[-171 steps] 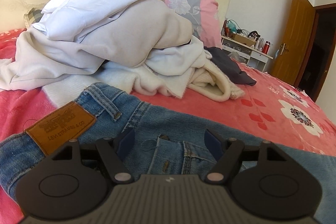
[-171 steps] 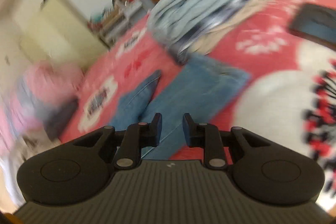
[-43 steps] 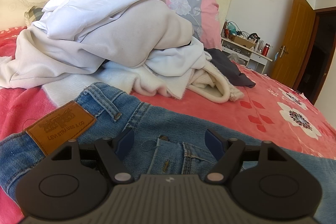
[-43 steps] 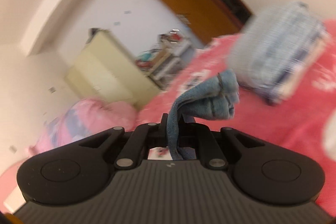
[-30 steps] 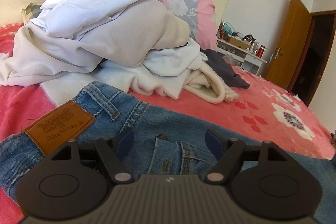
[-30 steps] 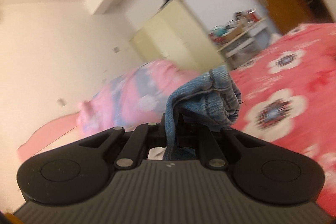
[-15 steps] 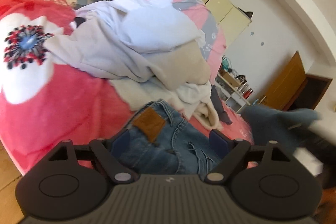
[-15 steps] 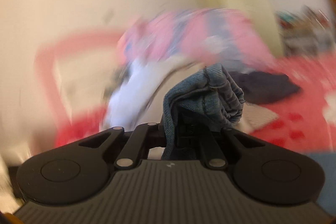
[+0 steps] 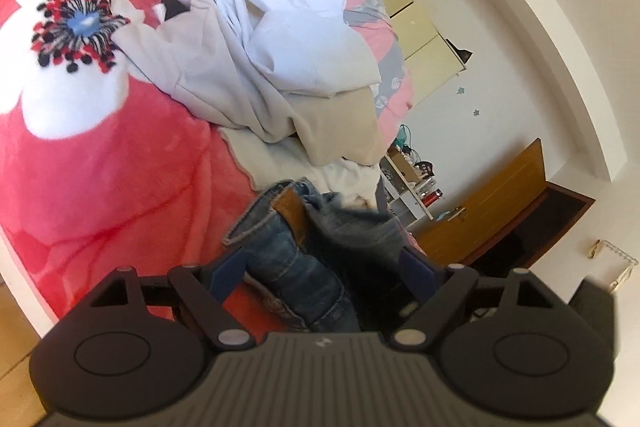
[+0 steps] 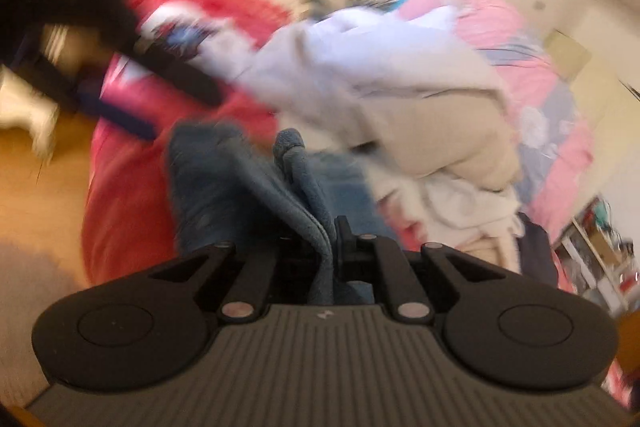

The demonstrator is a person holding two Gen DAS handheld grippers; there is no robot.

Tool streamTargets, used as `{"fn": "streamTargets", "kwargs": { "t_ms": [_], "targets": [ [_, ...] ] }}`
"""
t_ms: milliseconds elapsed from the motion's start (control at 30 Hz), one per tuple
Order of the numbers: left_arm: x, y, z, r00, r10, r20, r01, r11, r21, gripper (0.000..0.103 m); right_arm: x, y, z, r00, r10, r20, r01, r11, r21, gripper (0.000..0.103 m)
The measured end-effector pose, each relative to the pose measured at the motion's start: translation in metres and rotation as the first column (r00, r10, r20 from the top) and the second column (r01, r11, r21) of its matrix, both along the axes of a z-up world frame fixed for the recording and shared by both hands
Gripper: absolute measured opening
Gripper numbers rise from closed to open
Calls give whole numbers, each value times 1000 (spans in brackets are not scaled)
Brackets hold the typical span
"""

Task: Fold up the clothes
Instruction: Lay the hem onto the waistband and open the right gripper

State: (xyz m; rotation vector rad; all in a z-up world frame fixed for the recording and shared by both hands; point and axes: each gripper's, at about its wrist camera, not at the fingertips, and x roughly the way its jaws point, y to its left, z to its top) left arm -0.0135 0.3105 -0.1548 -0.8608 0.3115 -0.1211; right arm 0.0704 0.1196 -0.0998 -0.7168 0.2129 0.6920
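Now jeans bunched lengthwise; right hand-held gripper clamps them, left hand-held gripper wide.

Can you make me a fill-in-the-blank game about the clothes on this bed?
1. The right tool is shut on the blue ____.
2. The blanket on the bed is mostly ____ with big white flowers.
3. The fingers of the left tool are ____, with jeans between them.
4. The unfolded pile of clothes is mostly ____ and beige.

Missing words: jeans; red; open; white
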Motion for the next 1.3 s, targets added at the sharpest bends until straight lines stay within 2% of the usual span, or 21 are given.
{"fn": "streamTargets", "kwargs": {
  "t_ms": [67,133,367,533,667,700,767,800,833,867,900,933,1067,1133,1167,1200,1300],
  "targets": [
    [-3,4,-1,1000,9,6,-9,1000,-14,84,5,-1,15,999,-51,-15,52,995,81,6],
    [-5,9,-3,1000,21,5,-21,999,-27,84,12,4,19,997,-81,-9,82,991,109,6],
    [-12,21,-10,998,64,-26,-65,998,-26,84,21,43,-20,998,-50,-23,49,998,-39,6],
    [-19,25,-9,996,82,-31,-82,997,-13,84,20,30,12,991,-136,-5,136,984,115,6],
    [-19,28,-10,995,90,-38,-90,996,-11,84,18,16,36,974,-225,20,212,940,267,5],
    [-18,28,-11,995,90,-43,-91,996,-12,84,20,19,35,972,-234,30,218,940,264,5],
    [-18,27,-12,995,91,-51,-91,996,-11,84,20,36,17,979,-201,42,191,966,174,6],
    [-17,27,-12,994,93,-56,-94,996,-10,84,20,45,6,983,-180,41,174,978,117,9],
    [-17,27,-12,994,95,-60,-96,995,-9,84,20,58,-12,991,-136,15,136,991,8,10],
    [-17,27,-12,993,96,-62,-97,995,-8,84,16,66,-29,995,-100,-4,99,993,-62,10],
    [-17,27,-11,993,98,-61,-99,995,-5,84,11,66,-35,996,-92,17,93,994,-63,10],
    [-17,26,-10,993,100,-60,-100,995,-2,84,7,65,-36,995,-92,40,94,994,-50,11],
    [-15,23,-3,994,100,-50,-100,995,8,84,16,55,-23,996,-77,-49,78,997,16,16],
    [-13,20,2,994,98,-40,-97,995,21,84,17,45,-14,993,-18,-113,30,994,101,31],
    [-12,18,5,994,100,-37,-99,995,31,84,16,41,-9,989,11,-146,12,989,150,43],
    [-11,17,8,994,102,-34,-101,994,36,84,15,38,-5,985,36,-172,-2,982,190,48],
    [-11,14,18,994,110,-18,-109,993,38,84,15,24,4,960,100,-262,-16,952,305,48]
  ]
}}
